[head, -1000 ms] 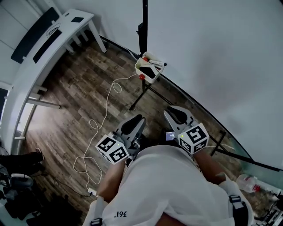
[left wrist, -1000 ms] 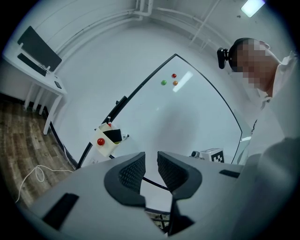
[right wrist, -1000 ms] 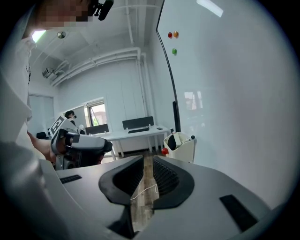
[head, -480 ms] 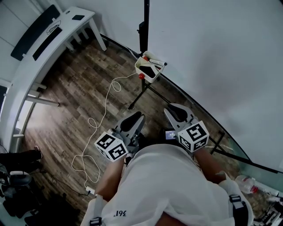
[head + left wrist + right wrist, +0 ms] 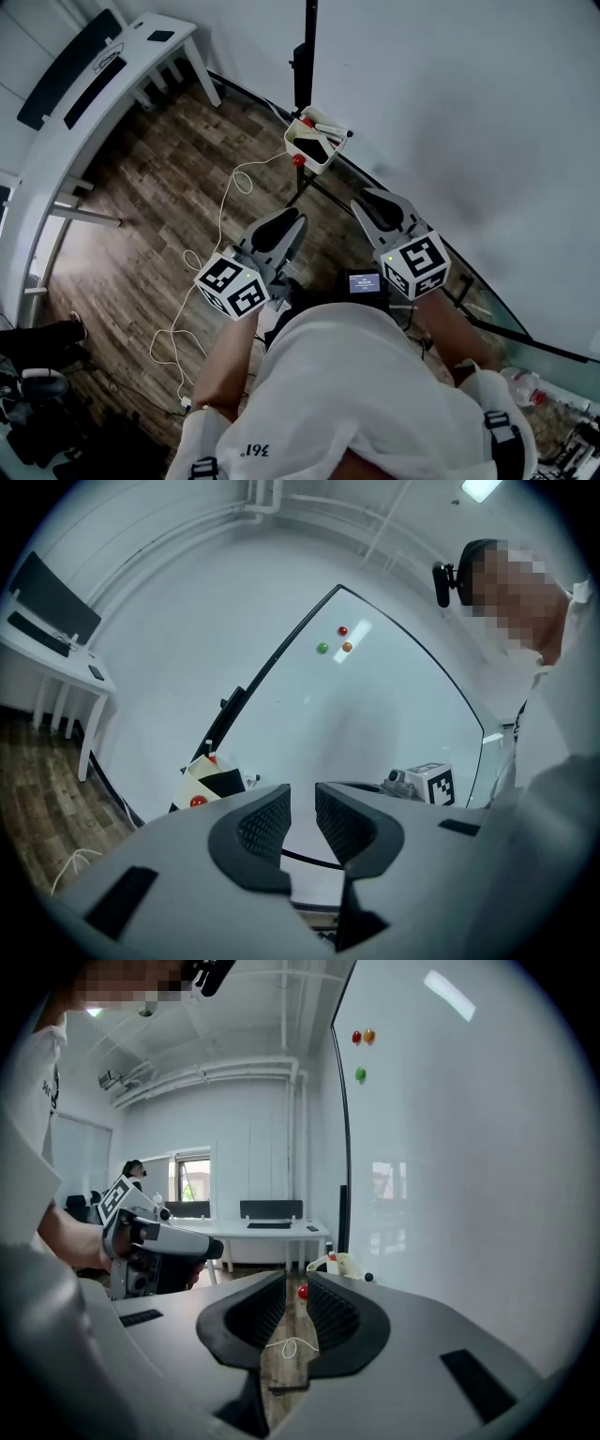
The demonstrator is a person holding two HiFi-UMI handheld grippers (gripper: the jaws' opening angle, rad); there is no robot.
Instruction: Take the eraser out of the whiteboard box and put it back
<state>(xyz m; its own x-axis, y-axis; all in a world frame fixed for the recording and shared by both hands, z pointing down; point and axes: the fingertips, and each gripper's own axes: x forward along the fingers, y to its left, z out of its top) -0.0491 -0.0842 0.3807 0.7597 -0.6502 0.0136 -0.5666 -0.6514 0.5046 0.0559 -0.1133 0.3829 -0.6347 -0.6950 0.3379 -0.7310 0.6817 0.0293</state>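
Left gripper [image 5: 302, 810]: fingers stand a little apart, a narrow gap between the ribbed pads, nothing in it. Right gripper [image 5: 295, 1302]: fingers likewise slightly parted, the gap narrower, and only floor and the distant box show through it; neither tool holds anything. In the head view both grippers sit at centre frame, close to the person's body and well apart from the whiteboard box [image 5: 293, 138], which hangs in the upper middle of the frame at the lower edge of the whiteboard [image 5: 450, 112], beside a black stand pole [image 5: 306, 56]. The eraser [image 5: 315, 148] appears to be the dark block lying inside that box; markers [image 5: 328, 127] lie along the box's far side and a red ball [image 5: 300, 161] sits at its near wall. Assessment: the take-out step is not yet begun. Risks noted: either gap looks too narrow for the eraser's body, so an approach without widening would push the eraser deeper or tilt the box. A careless entry could catch a marker instead. The white cable [image 5: 223, 220] looping over the floor between person and box is a trip hazard on approach.
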